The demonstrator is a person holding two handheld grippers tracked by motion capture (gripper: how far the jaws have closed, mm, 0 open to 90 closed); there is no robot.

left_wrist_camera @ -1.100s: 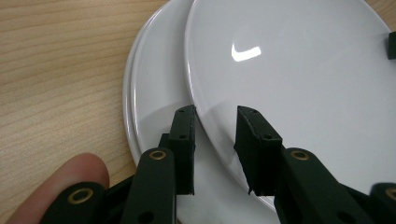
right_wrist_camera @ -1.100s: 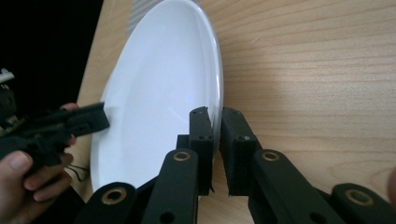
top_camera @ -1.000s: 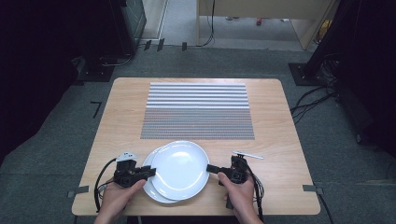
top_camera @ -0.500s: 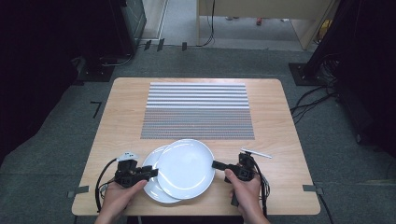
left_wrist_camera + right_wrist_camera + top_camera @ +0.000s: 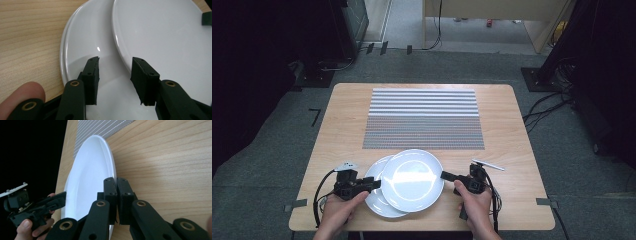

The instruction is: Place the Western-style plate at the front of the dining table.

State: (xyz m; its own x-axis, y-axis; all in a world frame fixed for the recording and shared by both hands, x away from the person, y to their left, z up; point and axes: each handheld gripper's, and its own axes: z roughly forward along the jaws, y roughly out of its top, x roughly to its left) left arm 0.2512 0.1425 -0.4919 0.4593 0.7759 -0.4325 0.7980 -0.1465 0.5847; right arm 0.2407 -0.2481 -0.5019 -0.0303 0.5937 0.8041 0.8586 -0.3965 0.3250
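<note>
**Two stacked plates at the near edge, right gripper clamped on the upper one**

Nearest you, your right gripper point(image 5: 447, 176) has its jaws pinched together on the right rim of the upper round white ceramic plate point(image 5: 412, 179), seen edge-on in the right gripper view point(image 5: 92, 182). That plate overlaps the lower round white ceramic plate point(image 5: 376, 200), which lies flat on the light wooden table point(image 5: 512, 130) and shows at the left. Your left gripper point(image 5: 115, 75) has just been opening: its jaws stand apart at a moderate gap above the lower plate point(image 5: 82, 50), pads clear, with the upper plate's edge point(image 5: 160, 37) just beyond them. Farther off, a grey striped rectangular mat point(image 5: 423, 119) covers the table's middle.
</note>
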